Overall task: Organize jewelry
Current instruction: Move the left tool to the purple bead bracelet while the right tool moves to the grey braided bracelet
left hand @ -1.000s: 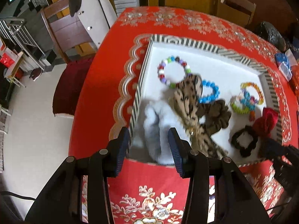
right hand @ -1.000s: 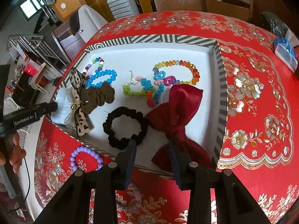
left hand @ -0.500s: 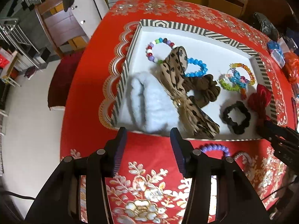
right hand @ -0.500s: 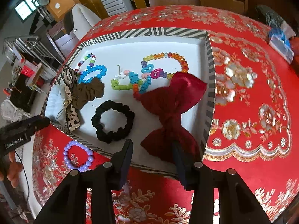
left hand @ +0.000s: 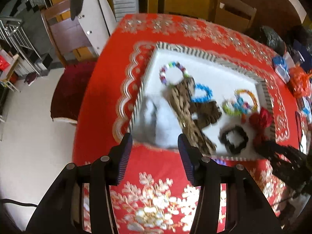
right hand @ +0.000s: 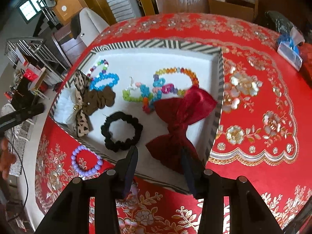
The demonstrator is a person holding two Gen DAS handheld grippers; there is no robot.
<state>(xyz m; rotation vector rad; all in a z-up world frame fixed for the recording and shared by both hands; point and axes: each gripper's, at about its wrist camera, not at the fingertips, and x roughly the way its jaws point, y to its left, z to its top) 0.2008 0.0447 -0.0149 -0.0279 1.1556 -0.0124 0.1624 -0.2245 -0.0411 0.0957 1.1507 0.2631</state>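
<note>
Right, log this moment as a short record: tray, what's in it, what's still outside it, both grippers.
tray: white box tray with striped rim, on the red tablecloth
inside: dark red bow, black scrunchie, brown scrunchie, leopard bow, white fluffy piece, blue bead bracelet, other coloured bead bracelets
outside: purple bead bracelet, on the cloth by the tray's near edge
left gripper: open, empty, jaws have just been opening
right gripper: open, holding nothing, jaws have just been opening, over the red bow's near end
</note>
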